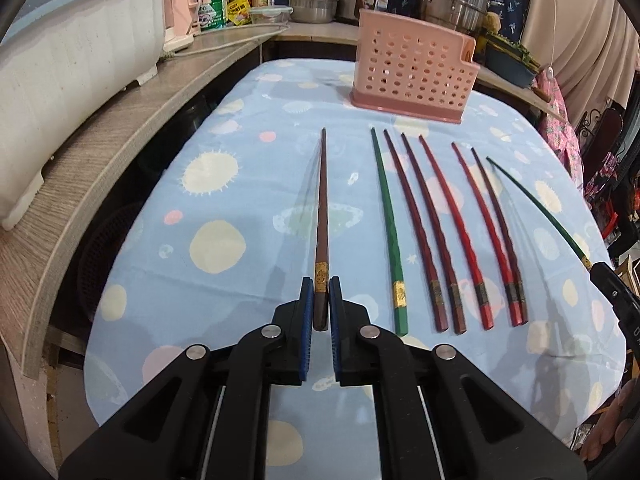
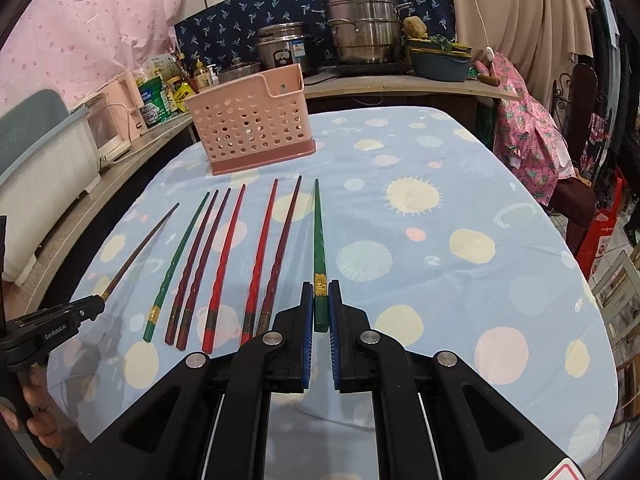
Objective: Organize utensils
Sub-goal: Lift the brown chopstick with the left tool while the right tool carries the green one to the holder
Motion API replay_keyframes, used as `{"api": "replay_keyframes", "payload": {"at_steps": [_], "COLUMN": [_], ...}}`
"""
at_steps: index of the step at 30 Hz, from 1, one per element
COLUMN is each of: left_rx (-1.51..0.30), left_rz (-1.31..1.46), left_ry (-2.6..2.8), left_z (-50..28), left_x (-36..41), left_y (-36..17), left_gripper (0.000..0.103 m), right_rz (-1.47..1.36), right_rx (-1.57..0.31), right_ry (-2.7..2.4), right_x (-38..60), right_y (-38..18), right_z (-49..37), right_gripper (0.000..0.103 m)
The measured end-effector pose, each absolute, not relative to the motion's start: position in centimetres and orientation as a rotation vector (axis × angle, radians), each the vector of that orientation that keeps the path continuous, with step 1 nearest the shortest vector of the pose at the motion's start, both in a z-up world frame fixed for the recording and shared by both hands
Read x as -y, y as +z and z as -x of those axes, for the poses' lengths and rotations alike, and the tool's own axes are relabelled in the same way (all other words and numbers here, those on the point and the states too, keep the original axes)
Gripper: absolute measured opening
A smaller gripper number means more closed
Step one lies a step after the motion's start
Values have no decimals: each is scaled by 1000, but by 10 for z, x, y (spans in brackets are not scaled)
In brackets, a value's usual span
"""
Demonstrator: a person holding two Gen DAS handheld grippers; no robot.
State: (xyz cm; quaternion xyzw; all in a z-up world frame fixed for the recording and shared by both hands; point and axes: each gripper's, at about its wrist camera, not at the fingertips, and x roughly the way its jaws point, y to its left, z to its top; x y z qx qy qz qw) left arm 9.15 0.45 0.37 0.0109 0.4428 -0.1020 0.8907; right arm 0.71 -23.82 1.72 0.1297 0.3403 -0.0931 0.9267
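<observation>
My left gripper (image 1: 321, 285) is shut on the thick end of a brown chopstick (image 1: 322, 208), which points at the pink perforated holder (image 1: 412, 72). My right gripper (image 2: 321, 289) is shut on the thick end of a green chopstick (image 2: 319, 236). Both chopsticks look raised a little off the cloth. Between them several chopsticks lie in a row: a green one (image 1: 386, 216), dark red ones (image 1: 416, 220) and bright red ones (image 1: 472, 224). The holder also shows in the right wrist view (image 2: 256, 120). The right gripper shows at the left wrist view's right edge (image 1: 612, 288).
The table carries a light blue cloth (image 2: 440, 248) with pastel circles. A wooden counter (image 1: 100, 152) runs along the left with a white dish rack (image 1: 68, 76), bottles and steel pots (image 2: 360, 28). A chair with pink fabric (image 2: 532, 136) stands at the right.
</observation>
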Motion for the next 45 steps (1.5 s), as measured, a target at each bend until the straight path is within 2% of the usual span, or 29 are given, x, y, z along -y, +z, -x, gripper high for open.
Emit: {"api": "replay_keyframes", "payload": {"at_steps": [17,36,45], "left_rx": [-738,-645,-523], "left_rz": [35,73,114], "left_ry": [-203,-204,-243], "left_z": [-132,-212,-235], "left_x": [-16,2,11], "left_y": [105,171,241], "left_gripper": [7,7,7], "right_rz": [-281,-270,-292], "right_rx": [-495,-388,-290], "right_ry": [-192,-153,-117], "right_x": [275,290,300], "right_y": [107,171,229], "right_z": [-33,-107,-147], "right_gripper": [7,7,7]}}
